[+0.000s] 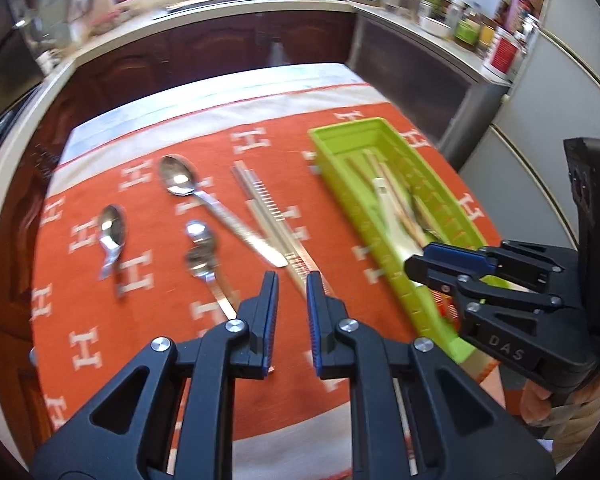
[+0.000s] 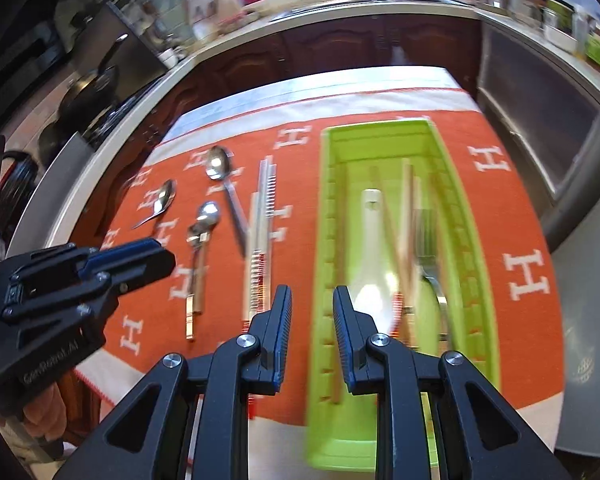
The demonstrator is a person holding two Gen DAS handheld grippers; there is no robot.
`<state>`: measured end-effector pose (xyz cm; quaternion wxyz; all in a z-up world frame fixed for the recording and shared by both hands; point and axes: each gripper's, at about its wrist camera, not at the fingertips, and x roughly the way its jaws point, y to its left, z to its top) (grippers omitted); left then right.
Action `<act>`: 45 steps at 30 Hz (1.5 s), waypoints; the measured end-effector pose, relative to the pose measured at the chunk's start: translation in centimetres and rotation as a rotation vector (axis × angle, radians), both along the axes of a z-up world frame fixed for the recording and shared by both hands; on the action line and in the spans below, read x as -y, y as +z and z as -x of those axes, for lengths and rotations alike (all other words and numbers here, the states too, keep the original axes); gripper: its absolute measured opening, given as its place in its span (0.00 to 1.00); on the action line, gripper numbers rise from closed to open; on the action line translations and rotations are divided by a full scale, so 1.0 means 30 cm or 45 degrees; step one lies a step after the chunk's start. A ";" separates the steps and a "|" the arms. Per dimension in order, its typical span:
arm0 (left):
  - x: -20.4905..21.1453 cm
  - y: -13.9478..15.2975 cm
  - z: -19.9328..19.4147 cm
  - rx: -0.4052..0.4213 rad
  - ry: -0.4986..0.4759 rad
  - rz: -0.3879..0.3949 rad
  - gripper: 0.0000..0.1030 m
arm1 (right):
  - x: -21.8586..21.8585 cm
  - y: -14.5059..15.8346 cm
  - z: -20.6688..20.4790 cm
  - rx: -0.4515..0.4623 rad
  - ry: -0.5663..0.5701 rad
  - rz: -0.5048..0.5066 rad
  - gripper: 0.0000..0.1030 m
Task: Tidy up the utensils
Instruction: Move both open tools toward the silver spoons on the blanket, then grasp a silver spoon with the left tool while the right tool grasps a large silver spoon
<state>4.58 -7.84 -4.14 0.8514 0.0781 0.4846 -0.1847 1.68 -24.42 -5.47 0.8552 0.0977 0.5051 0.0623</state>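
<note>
Left wrist view: left gripper at 6 o'clock, jaws parted with nothing between them, above the orange cloth with white H letters. Lime-green plastic utensil tray lies toward 2 o'clock, holding a white ceramic spoon and wooden chopsticks. Loose on the cloth: large steel spoon at 11 o'clock, small steel spoon at 9 o'clock, two stacked steel spoons near centre, pair of ridged metal chopsticks at 12 o'clock. Right gripper enters at 3 o'clock over the tray's near end; its opening cannot be read here.

Right wrist view: right gripper at 6 o'clock, fingers released, empty, straddling the tray's left wall. A steel fork lies in the tray beside the white spoon. Left gripper at 9 o'clock.
</note>
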 end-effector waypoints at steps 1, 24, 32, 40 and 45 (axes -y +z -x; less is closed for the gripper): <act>-0.022 0.001 0.003 0.002 0.016 -0.002 0.11 | -0.028 0.005 -0.002 0.001 0.023 -0.004 0.21; -0.605 -0.002 -0.191 0.006 0.476 0.037 0.42 | -0.364 -0.004 -0.383 -0.067 0.242 -0.080 0.21; -0.713 -0.117 -0.355 -0.110 0.532 0.157 0.42 | -0.400 -0.054 -0.638 -0.093 0.226 -0.143 0.21; -0.690 -0.252 -0.501 -0.149 0.486 0.171 0.42 | -0.461 -0.185 -0.878 -0.126 0.212 -0.158 0.36; -0.658 -0.316 -0.577 -0.131 0.456 0.126 0.42 | -0.499 -0.268 -0.980 -0.125 0.215 -0.087 0.36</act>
